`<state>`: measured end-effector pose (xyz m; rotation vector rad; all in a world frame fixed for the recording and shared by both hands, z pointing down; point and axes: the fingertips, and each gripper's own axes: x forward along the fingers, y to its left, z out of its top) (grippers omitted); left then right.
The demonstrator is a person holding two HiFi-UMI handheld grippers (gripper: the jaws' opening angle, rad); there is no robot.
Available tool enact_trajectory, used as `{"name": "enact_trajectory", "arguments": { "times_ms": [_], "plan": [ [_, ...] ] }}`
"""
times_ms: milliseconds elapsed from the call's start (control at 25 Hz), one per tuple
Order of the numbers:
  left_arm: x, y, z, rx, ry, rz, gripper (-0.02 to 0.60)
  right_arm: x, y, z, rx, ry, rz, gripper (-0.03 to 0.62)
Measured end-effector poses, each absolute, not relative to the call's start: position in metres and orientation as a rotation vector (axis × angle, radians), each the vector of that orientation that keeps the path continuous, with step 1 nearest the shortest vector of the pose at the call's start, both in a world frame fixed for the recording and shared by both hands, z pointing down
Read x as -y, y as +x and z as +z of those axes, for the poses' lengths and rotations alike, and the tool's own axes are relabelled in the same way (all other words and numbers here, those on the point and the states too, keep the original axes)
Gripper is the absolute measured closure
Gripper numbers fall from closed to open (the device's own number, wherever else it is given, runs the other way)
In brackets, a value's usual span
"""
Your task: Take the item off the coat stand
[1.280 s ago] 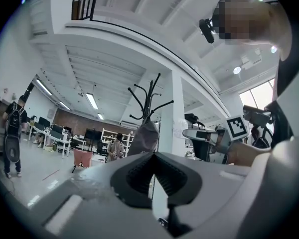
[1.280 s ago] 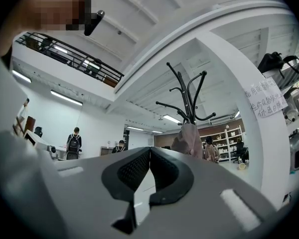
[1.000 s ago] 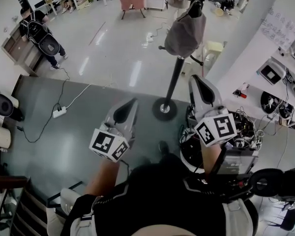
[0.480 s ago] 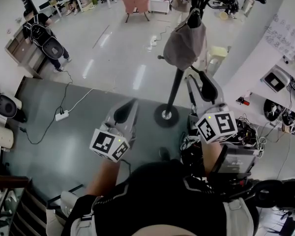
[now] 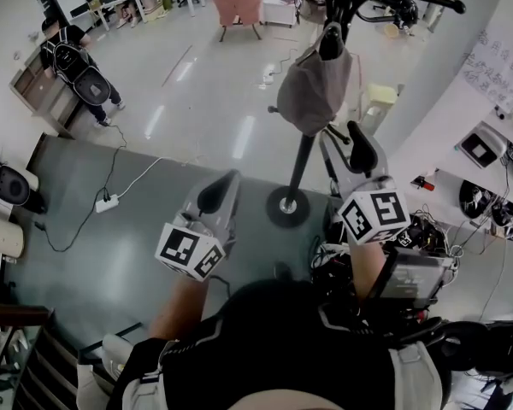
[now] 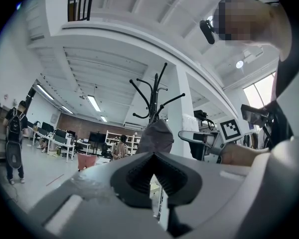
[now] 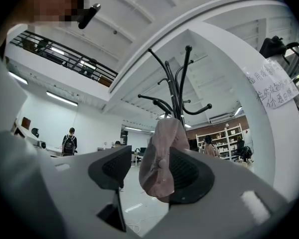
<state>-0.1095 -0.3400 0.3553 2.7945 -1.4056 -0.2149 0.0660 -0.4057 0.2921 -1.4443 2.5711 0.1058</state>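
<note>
A pinkish-grey cap (image 5: 312, 79) hangs from a hook of the black coat stand (image 5: 301, 156), whose round base (image 5: 287, 206) rests on the floor. My right gripper (image 5: 344, 140) is raised just below and right of the cap, and its jaws are opening. In the right gripper view the cap (image 7: 159, 158) hangs in line with the gap of the right gripper (image 7: 147, 166), and no pad presses on it. My left gripper (image 5: 227, 183) stays lower, left of the pole, shut and empty. The left gripper view shows the cap (image 6: 156, 136) beyond the left gripper (image 6: 153, 159).
A person with a backpack (image 5: 73, 58) stands at the far left. A pink chair (image 5: 239, 5) stands beyond the stand. A power strip (image 5: 104, 202) with its cable lies on the floor. A white column (image 5: 427, 84) and a cart of electronics (image 5: 410, 246) crowd the right.
My right gripper has risen toward the cap and its jaws have spread from shut to open. The left gripper has stayed put.
</note>
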Motion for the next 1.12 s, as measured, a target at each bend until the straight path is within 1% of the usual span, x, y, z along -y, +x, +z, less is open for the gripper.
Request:
{"name": "enact_trajectory", "arguments": {
  "times_ms": [320,1120],
  "plan": [
    [0.356,-0.107,0.357,1.469,2.753,-0.212,0.565,0.433,0.067,0.298,-2.595,-1.409,0.082,0.321],
    [0.365,-0.111,0.362,1.595,2.683,-0.193,0.565,0.478,0.055,0.301,-2.643,-1.333,0.07,0.316]
  ]
}}
